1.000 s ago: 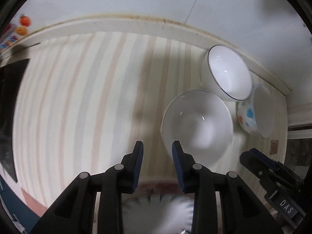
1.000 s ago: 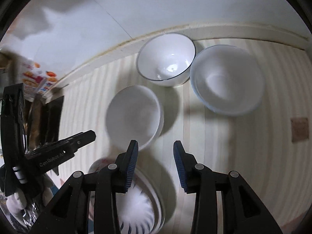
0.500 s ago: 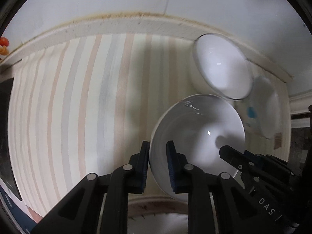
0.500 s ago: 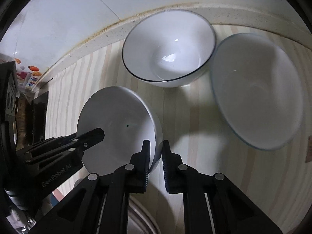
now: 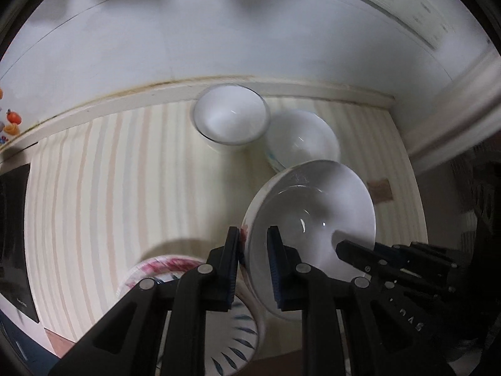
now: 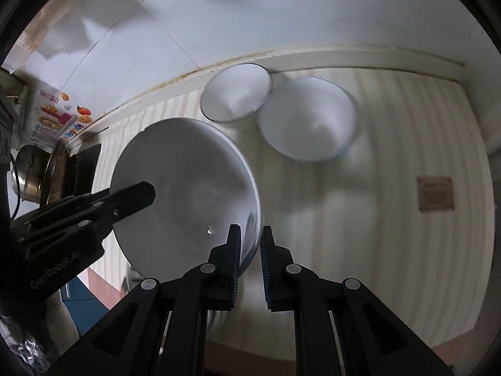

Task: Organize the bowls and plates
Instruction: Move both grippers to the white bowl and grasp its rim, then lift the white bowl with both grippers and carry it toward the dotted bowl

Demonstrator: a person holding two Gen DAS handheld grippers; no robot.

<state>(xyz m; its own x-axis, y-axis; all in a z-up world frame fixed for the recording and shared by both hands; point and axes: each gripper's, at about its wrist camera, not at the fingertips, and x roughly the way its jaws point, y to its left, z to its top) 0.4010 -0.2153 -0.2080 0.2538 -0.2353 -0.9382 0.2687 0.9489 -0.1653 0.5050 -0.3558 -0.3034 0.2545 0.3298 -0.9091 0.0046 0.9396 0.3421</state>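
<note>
White bowl [image 5: 313, 219] empty, gripped by both tongs

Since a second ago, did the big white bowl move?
Yes. The big white bowl has come up off the striped table, gripped at opposite rims by the left gripper and right gripper, beside the patterned plate.

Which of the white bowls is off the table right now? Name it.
The plain white bowl gripped at opposite rim edges by both tongs, left and right. The dark-rimmed bowl and the bowl beside it sit by the wall.
</note>
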